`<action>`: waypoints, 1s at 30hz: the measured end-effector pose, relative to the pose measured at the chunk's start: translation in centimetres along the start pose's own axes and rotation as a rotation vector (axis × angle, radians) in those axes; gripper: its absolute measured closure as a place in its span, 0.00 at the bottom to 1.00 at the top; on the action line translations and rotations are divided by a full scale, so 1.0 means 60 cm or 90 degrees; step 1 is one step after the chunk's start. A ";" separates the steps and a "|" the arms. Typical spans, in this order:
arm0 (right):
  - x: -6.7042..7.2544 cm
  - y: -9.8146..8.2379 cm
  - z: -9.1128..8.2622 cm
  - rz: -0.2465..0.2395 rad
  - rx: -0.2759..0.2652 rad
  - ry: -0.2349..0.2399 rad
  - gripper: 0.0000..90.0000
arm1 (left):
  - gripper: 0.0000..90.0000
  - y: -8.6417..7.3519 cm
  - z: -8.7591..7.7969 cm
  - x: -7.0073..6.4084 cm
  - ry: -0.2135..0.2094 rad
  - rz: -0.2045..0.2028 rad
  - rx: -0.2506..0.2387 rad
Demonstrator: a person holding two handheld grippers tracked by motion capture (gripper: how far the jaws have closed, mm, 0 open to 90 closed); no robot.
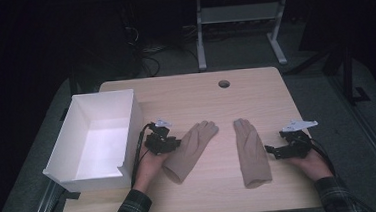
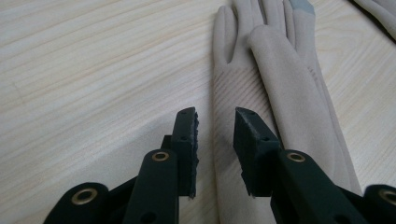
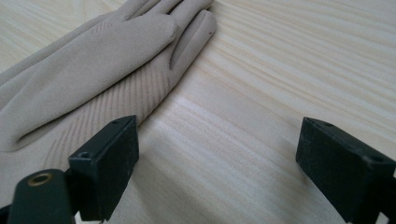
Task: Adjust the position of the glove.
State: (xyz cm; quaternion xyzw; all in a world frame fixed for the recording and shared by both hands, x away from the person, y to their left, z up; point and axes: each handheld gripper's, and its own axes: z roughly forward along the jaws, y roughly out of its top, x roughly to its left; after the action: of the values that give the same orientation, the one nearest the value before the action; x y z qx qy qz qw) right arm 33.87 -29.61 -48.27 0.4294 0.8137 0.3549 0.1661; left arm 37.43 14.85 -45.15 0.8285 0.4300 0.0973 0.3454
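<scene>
Two beige gloves lie flat on the wooden table. The left glove slants with its fingers to the upper right; the right glove lies with its fingers away from me. My left gripper sits at the left glove's cuff edge. In the left gripper view its jaws stand a little apart just over the glove, with nothing pinched between them. My right gripper rests just right of the right glove. In the right gripper view it is wide open over bare wood, with the glove beside its left jaw.
An open white box stands at the table's left edge, close to my left hand. A round cable hole sits near the far edge. Behind the table, a second desk's white legs stand on a dark floor.
</scene>
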 end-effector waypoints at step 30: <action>0.011 0.006 -0.019 -0.011 0.008 0.046 0.70 | 0.98 -0.005 0.000 0.001 -0.055 -0.005 0.005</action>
State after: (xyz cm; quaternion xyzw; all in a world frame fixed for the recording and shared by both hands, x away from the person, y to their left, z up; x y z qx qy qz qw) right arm 33.04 -29.43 -47.18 0.4101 0.8250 0.3639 0.1371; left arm 37.27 15.01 -45.37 0.8315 0.4183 0.0584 0.3608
